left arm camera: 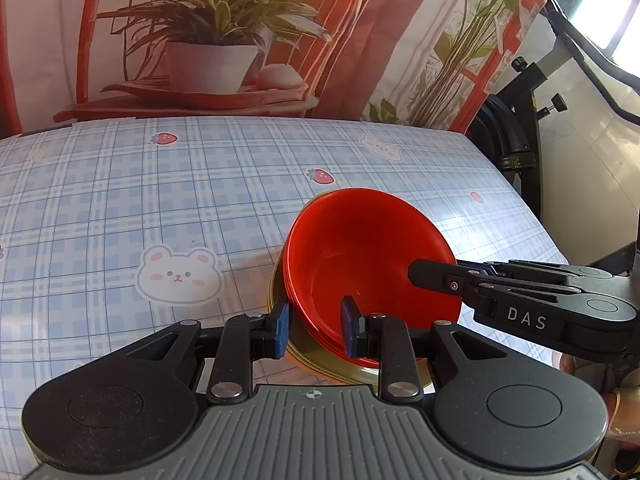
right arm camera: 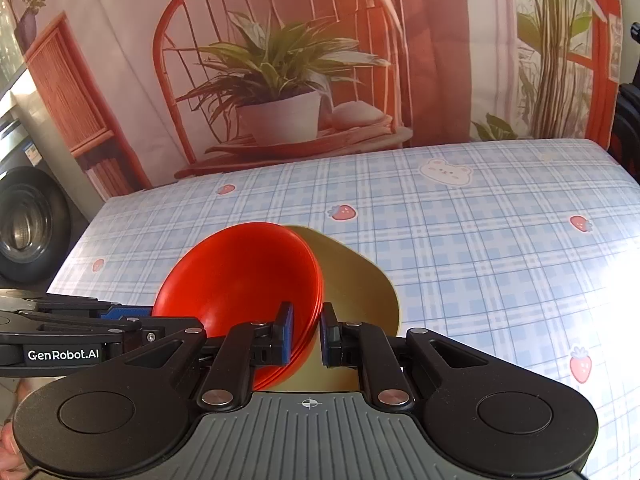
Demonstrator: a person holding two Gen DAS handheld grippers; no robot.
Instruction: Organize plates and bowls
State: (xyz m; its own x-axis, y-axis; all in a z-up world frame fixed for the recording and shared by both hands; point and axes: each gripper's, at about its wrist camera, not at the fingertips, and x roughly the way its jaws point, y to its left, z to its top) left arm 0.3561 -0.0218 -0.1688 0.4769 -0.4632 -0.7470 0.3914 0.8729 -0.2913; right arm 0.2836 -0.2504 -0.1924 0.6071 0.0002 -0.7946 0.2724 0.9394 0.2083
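Note:
A stack of red bowls [left arm camera: 360, 264] sits nested on olive-yellow plates [left arm camera: 352, 374], tilted above the checked tablecloth. My left gripper [left arm camera: 316, 326] straddles the near rim of the stack, one blue pad outside and one inside the bowl, clamped on the rim. In the right wrist view the red bowls [right arm camera: 240, 280] and the yellow plate [right arm camera: 356, 280] show too. My right gripper [right arm camera: 307, 330] is shut on the rim of the red bowls from the other side. The right gripper also reaches in at the right of the left wrist view [left arm camera: 416, 274].
The table [left arm camera: 160, 200] carries a blue plaid cloth with bear and strawberry prints. A printed backdrop of a plant and chair hangs behind it. A black stand [left arm camera: 520, 128] is off the table's right edge. A washing machine [right arm camera: 28, 220] stands at left.

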